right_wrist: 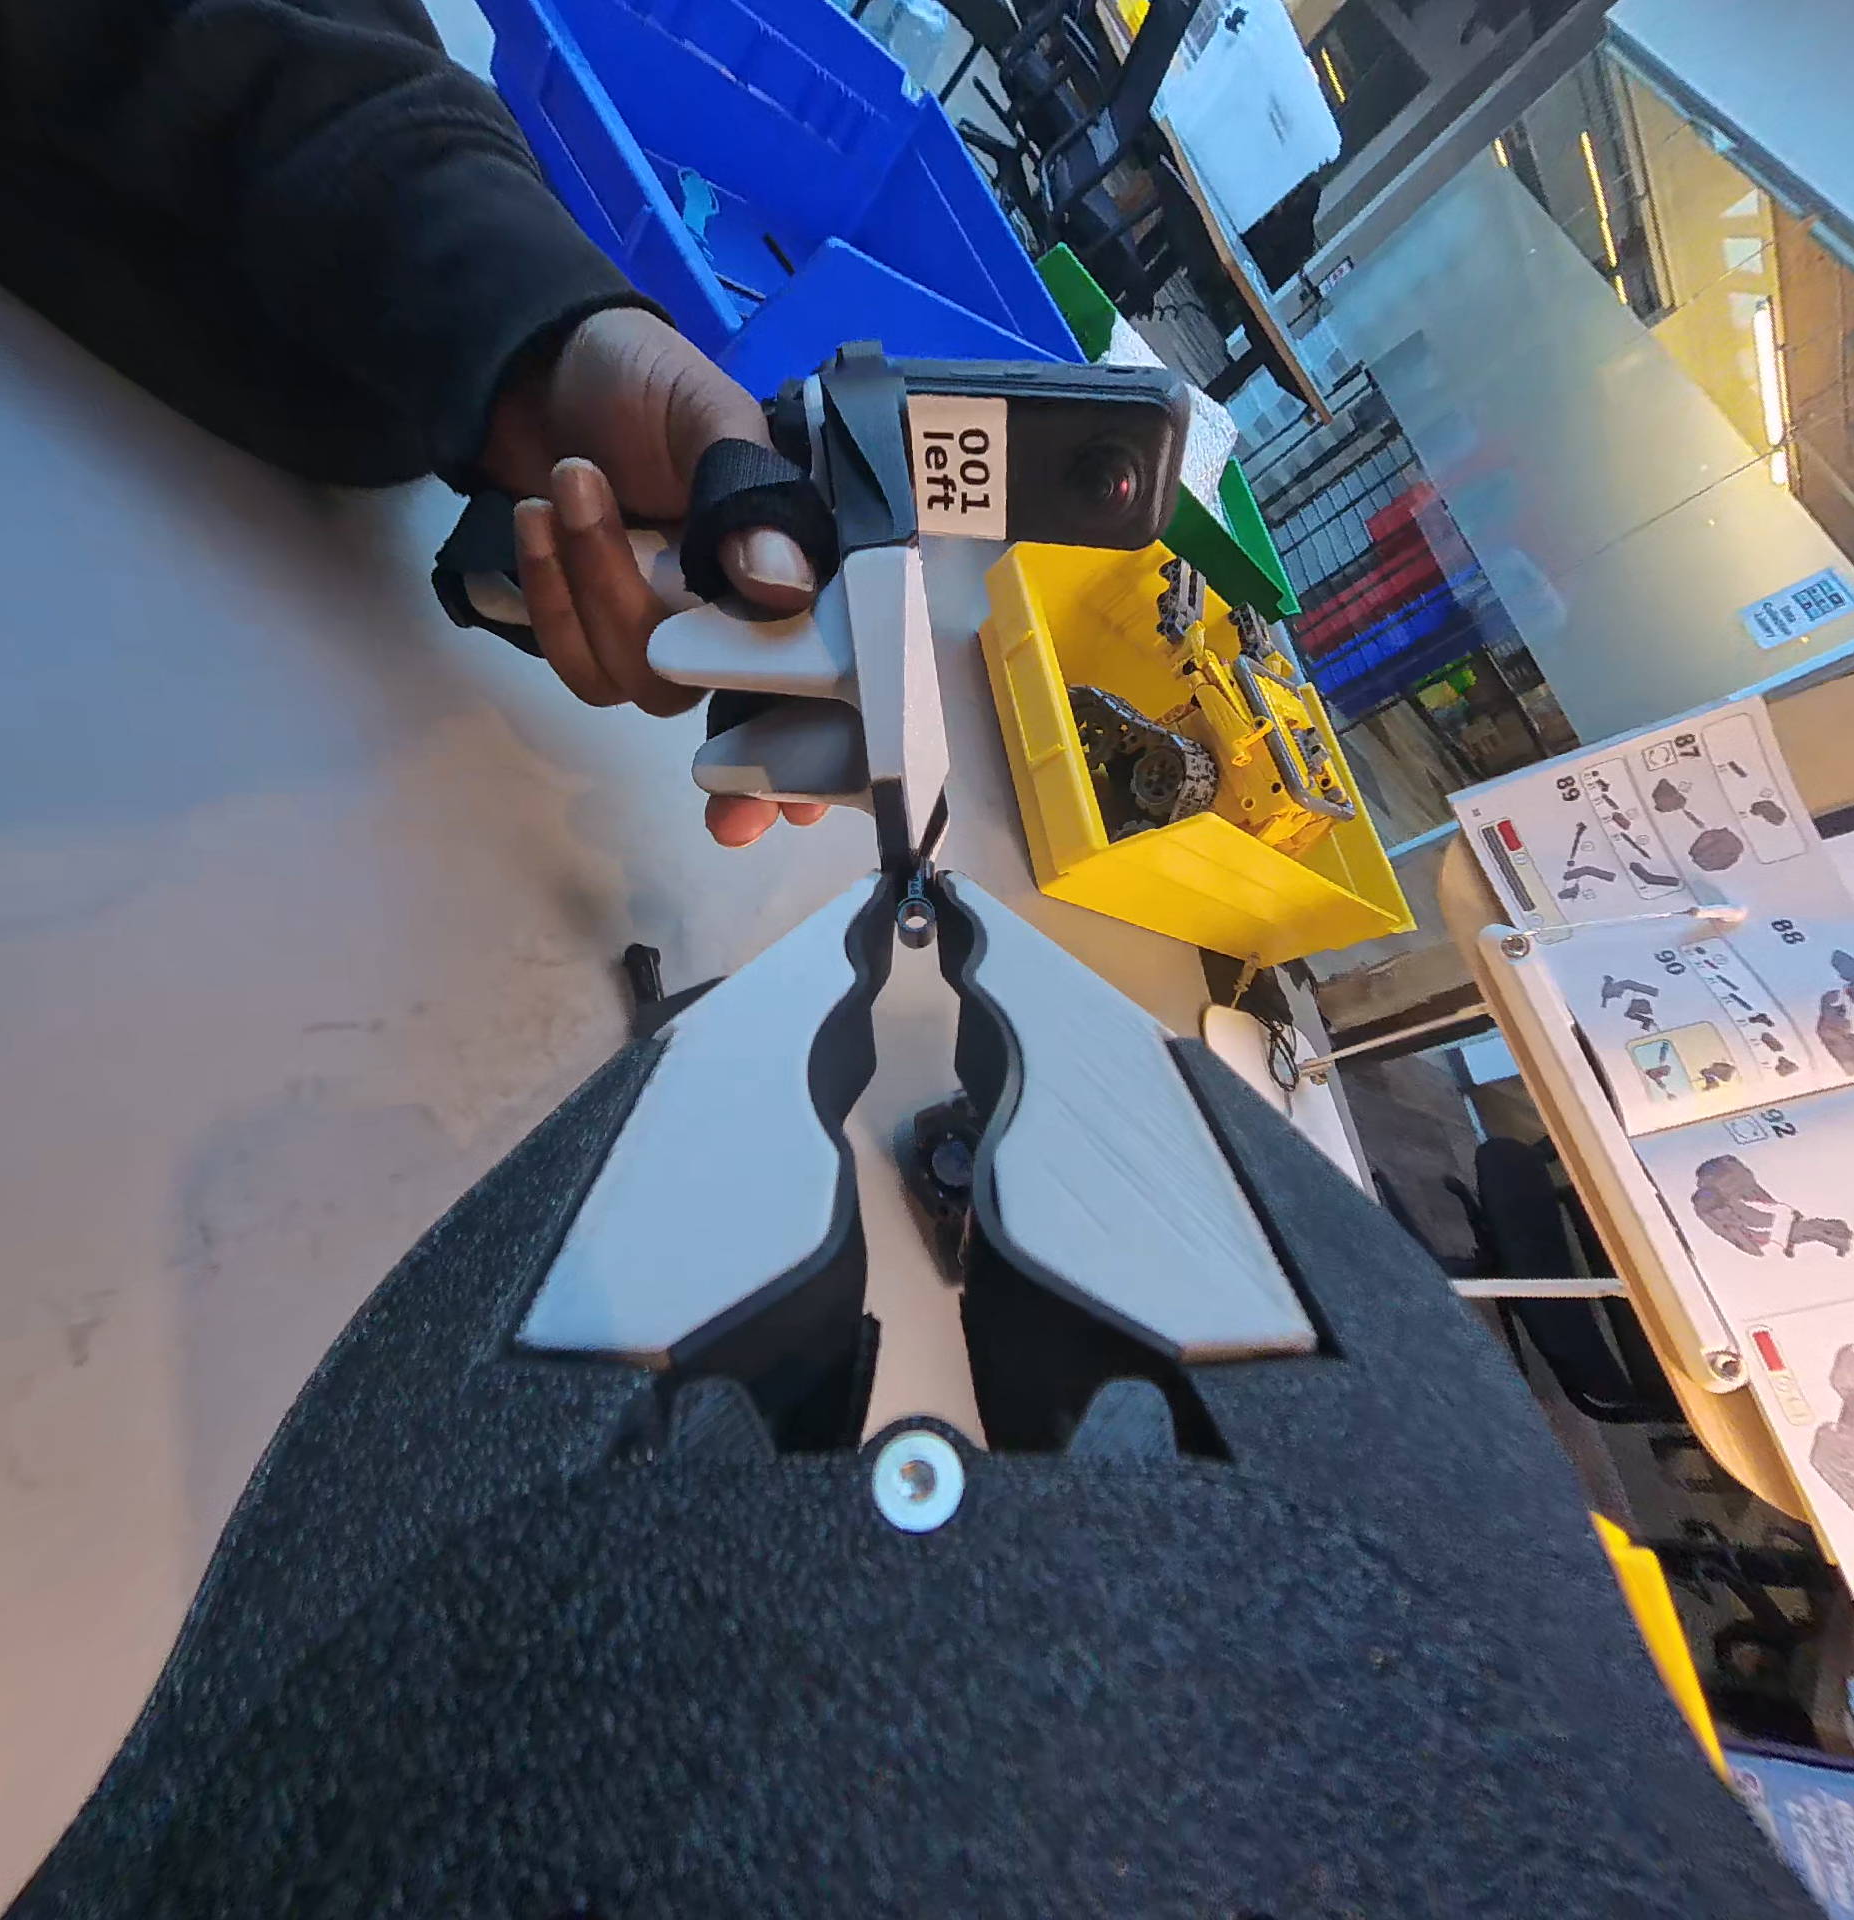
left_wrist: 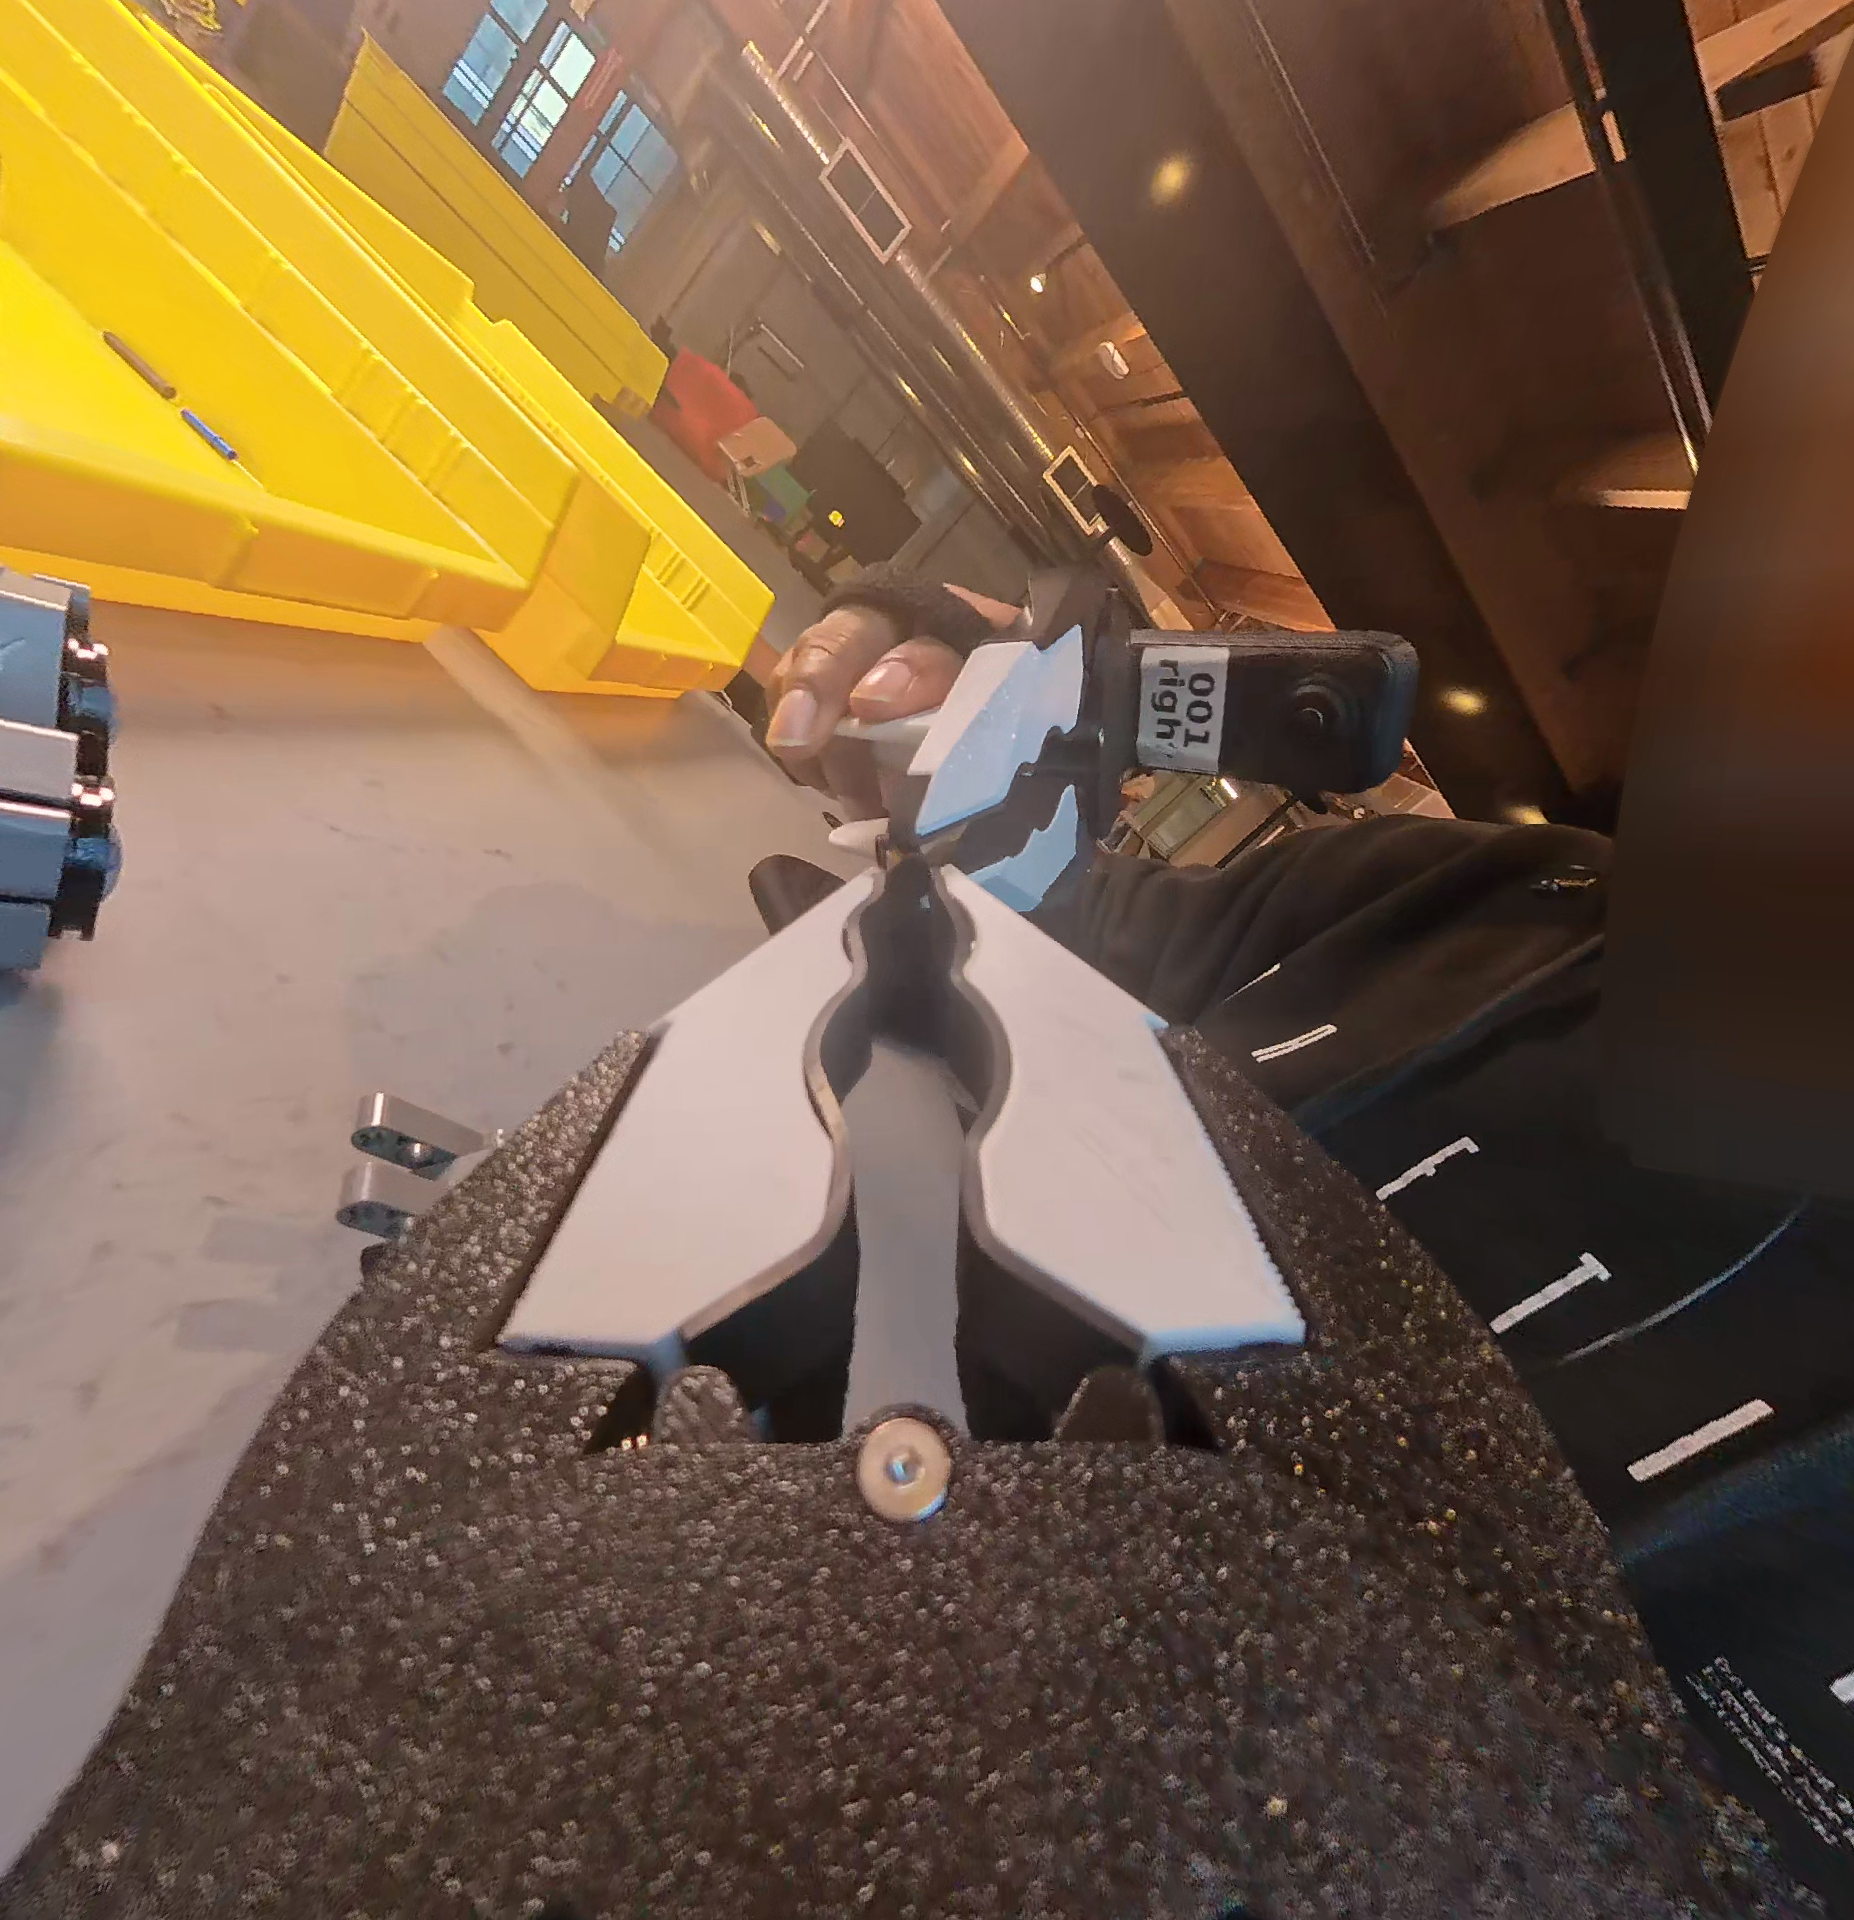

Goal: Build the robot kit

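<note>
- A small black connector piece (right_wrist: 915,920) with a round hole at its end is seen pinched between the tips of the right gripper (right_wrist: 912,883), whose fingers are closed on it, above the grey bench (right_wrist: 227,935).
- The left gripper (left_wrist: 907,868) is met tip to tip with the right one at the connector piece; its fingers are nearly shut around a small dark part (left_wrist: 907,883), but whether this is gripped cannot be told.
- Each gripper is held by a hand (right_wrist: 632,520) in a dark sleeve.
- Beyond the connector piece, a yellow bin (right_wrist: 1193,883) holding a partly built yellow and black model vehicle (right_wrist: 1203,727) is noted.
- Behind that bin, blue bins (right_wrist: 798,208) are recorded.
- Right of the connector piece, an open instruction booklet (right_wrist: 1733,987) is propped on a stand.
- In the left wrist view, yellow trays (left_wrist: 331,416), a grey assembly (left_wrist: 29,769) and two grey beam pieces (left_wrist: 403,1174) lie on the bench.
</note>
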Motion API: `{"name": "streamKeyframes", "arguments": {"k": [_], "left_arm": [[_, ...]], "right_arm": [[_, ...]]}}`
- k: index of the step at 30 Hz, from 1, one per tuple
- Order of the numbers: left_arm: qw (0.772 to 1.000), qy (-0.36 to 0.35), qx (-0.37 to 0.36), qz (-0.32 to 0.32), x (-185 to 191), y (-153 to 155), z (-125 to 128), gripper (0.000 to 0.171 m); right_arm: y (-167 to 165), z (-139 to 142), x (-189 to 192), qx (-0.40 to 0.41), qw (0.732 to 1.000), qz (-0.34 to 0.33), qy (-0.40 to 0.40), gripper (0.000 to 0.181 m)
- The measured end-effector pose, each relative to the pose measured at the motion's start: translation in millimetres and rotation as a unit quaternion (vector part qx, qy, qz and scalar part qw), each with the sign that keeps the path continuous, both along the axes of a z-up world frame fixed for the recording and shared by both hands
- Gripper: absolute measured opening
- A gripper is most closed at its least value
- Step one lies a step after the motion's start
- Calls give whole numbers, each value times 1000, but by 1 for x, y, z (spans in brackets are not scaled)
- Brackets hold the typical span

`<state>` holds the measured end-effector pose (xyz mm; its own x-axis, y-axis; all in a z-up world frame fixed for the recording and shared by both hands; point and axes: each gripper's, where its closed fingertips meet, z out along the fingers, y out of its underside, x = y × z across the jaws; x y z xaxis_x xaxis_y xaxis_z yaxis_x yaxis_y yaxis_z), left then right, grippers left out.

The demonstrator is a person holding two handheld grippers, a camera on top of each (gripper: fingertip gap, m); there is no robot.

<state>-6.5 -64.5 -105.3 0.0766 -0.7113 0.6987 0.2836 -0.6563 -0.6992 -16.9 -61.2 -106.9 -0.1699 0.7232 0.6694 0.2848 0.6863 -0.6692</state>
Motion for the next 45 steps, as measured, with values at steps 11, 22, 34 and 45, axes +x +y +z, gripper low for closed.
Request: {"name": "streamKeyframes", "arguments": {"k": [11, 22, 34, 45], "left_arm": [[999, -25, -6, -23, 1, -4, 3, 5], [999, -39, -23, -28, 3, -4, 3, 5], [909, 407, 71, 60, -45, 12, -87, 35], [848, 515, 102, 74, -14, 21, -130, 11]], "right_arm": [[-1, -3, 4, -71, 997, 35, 21, 9], [-3, 0, 5, -67, 996, 45, 37, 7], [48, -23, 31, -181, 983, -15, 3, 7], [43, -57, 48, -216, 975, -2, -50, 7]]}}
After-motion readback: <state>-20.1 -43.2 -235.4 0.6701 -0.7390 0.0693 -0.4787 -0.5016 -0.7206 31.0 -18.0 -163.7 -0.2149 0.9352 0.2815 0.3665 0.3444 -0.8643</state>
